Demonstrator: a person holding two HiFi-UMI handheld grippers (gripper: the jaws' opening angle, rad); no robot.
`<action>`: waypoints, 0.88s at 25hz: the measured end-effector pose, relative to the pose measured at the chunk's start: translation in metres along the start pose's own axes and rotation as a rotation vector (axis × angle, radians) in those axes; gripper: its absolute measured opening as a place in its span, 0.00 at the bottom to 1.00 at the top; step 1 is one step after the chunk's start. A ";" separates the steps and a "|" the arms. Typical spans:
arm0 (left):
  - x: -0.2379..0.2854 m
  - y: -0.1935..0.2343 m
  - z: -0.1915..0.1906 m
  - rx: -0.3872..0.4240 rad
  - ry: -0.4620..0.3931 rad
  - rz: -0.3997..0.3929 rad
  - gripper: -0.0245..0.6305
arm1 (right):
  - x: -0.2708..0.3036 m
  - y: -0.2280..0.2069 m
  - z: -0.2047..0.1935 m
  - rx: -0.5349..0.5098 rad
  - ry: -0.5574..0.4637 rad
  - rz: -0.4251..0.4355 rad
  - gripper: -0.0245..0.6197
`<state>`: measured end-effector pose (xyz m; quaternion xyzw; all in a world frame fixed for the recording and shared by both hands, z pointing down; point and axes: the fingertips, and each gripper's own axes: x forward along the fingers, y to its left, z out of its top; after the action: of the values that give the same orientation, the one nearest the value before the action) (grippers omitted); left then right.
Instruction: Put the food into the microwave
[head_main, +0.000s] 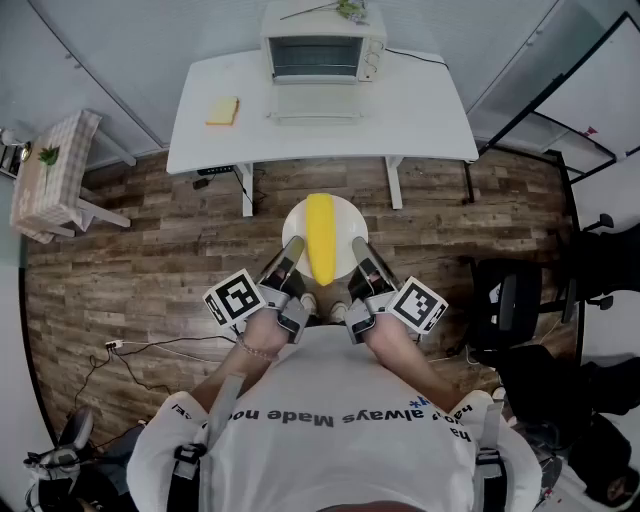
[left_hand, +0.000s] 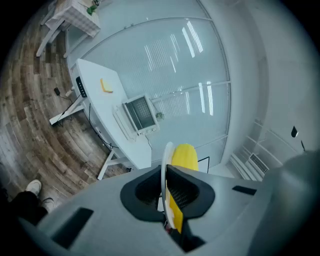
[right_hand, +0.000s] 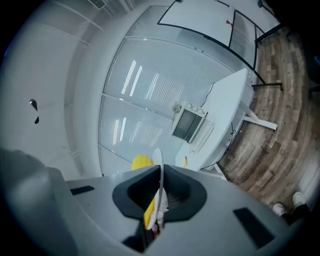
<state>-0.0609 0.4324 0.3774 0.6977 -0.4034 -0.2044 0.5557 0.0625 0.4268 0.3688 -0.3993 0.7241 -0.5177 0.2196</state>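
A white plate (head_main: 338, 217) with a long yellow piece of food (head_main: 320, 236) on it is held in the air in front of the person, above the wooden floor. My left gripper (head_main: 291, 247) is shut on the plate's left rim (left_hand: 164, 161) and my right gripper (head_main: 360, 247) is shut on its right rim (right_hand: 158, 161). The yellow food (left_hand: 183, 156) shows beyond the jaws in both gripper views (right_hand: 141, 162). The white microwave (head_main: 322, 41) stands at the back of a white table (head_main: 430, 110), with its door (head_main: 314, 117) folded down open.
A yellow sponge-like block (head_main: 223, 110) lies on the table's left part. A small side table with a checked cloth (head_main: 50, 170) stands at far left. Black chairs (head_main: 515, 305) and a black rack (head_main: 570, 140) stand at right. Cables (head_main: 120, 350) lie on the floor.
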 end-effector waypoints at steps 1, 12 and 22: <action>0.000 0.000 0.000 -0.001 -0.001 0.000 0.07 | 0.000 0.000 0.000 0.000 0.000 0.000 0.07; -0.006 0.006 0.004 -0.008 0.001 -0.006 0.07 | 0.002 -0.001 -0.009 0.008 -0.005 -0.025 0.07; -0.012 0.023 0.033 -0.018 0.018 -0.017 0.07 | 0.032 0.007 -0.024 -0.013 -0.029 -0.013 0.07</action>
<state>-0.0993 0.4204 0.3871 0.6980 -0.3904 -0.2064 0.5638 0.0235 0.4156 0.3749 -0.4127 0.7218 -0.5083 0.2242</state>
